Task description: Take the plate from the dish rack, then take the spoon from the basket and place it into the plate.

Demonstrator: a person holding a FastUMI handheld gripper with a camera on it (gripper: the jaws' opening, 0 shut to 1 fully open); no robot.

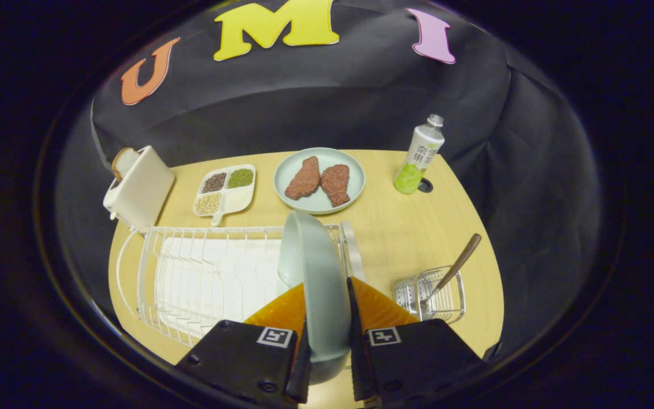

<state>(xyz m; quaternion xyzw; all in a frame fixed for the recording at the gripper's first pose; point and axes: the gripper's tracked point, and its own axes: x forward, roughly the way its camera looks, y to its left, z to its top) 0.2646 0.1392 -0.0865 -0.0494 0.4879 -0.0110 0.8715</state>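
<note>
Now I am pinching the plate (318,278) on edge with the jaws at the dish rack (202,272)'s right end; glazed, stiff, probably slippery and breakable, so gripping its rim.

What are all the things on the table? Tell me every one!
plate: one, pale green, on edge between the fingers, over the dish rack's right end
dish rack: one, white wire, ahead on the left
basket: one, silver wire, right of the fingers
spoon: one, brown handle, standing tilted in the basket
second plate: one, pale green, beyond the rack, holding two brown meat pieces
divided tray: one, white, with beans and grains, left of that plate
toaster: one, white, far left, bread in it
bottle: one, white and green, far right
table: one, light wood
gripper: one, black with orange fingers, shut on the plate
</note>
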